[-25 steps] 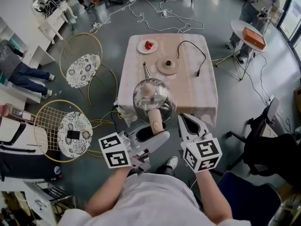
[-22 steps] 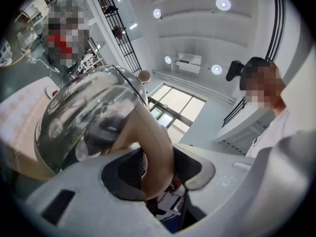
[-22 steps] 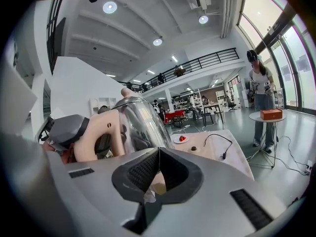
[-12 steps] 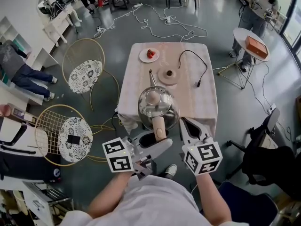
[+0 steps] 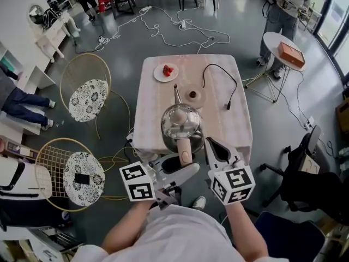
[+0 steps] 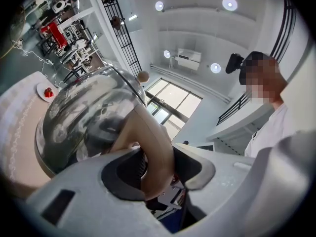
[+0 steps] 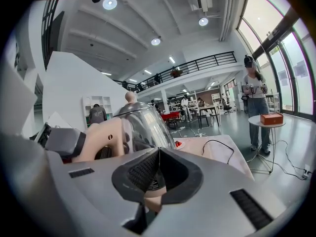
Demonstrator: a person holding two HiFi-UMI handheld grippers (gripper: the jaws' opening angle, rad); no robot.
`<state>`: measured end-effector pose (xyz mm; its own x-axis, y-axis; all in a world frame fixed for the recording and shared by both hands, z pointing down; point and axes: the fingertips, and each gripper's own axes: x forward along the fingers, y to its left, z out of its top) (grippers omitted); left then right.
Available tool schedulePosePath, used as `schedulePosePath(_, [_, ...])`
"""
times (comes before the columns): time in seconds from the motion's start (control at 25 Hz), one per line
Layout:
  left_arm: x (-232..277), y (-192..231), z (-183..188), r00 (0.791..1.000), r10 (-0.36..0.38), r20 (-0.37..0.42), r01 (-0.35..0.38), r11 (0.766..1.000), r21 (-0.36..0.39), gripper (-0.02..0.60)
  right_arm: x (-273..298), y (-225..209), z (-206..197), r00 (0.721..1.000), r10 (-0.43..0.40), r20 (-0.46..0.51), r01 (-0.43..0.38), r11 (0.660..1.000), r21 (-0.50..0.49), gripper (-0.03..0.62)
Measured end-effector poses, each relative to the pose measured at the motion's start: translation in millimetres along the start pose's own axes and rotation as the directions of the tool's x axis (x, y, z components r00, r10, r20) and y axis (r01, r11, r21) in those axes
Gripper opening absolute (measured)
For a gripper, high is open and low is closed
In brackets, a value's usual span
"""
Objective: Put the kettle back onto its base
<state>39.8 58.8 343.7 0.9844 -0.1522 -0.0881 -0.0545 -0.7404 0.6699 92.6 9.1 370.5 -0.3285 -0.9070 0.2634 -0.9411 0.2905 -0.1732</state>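
Kettle (image 5: 182,123) hangs above the table's (image 5: 152,116) near edge, your left gripper (image 5: 182,161) clamped on its handle (image 5: 185,146). Your right gripper (image 5: 213,145) is just beside, jaws together; the base (image 5: 192,96) lies beyond.

**Bright Shine, Matt Plastic, Soft Cloth**

The kettle (image 5: 191,127) has a glossy, mirror-bright body, seemingly polished metal, that reflects the room. Its handle (image 6: 148,132) is smooth, matt and beige. The table (image 5: 155,102) wears a pale, matt cloth with a faint woven pattern. The base (image 5: 192,96) looks dull and tan. The left gripper (image 6: 163,164) and right gripper (image 7: 159,162) have smooth, matt grey plastic shells, and the pads (image 7: 140,172) are black and ribbed.
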Motion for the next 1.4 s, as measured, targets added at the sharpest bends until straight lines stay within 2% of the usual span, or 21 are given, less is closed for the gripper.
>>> schedulePosePath(0.72, [-29.6,74.8,59.6,0.997,-0.081,-0.016,0.081,0.996,-0.026,0.169,88.2,16.4,20.3,0.995,-0.087,-0.041,0.085,0.995,-0.048,0.005])
schedulePosePath(1.12, [-37.6,99.2,62.4,0.994,-0.11,-0.016,0.109,0.992,-0.061,0.169,106.0,22.9,15.5,0.989,-0.119,-0.084,0.111,0.989,-0.095,0.005])
schedulePosePath(1.4, [-20.7,116.7,63.0,0.995,-0.09,-0.031,0.087,0.994,-0.07,0.169,116.9,6.5,20.8,0.991,-0.11,-0.072,0.103,0.989,-0.102,0.005])
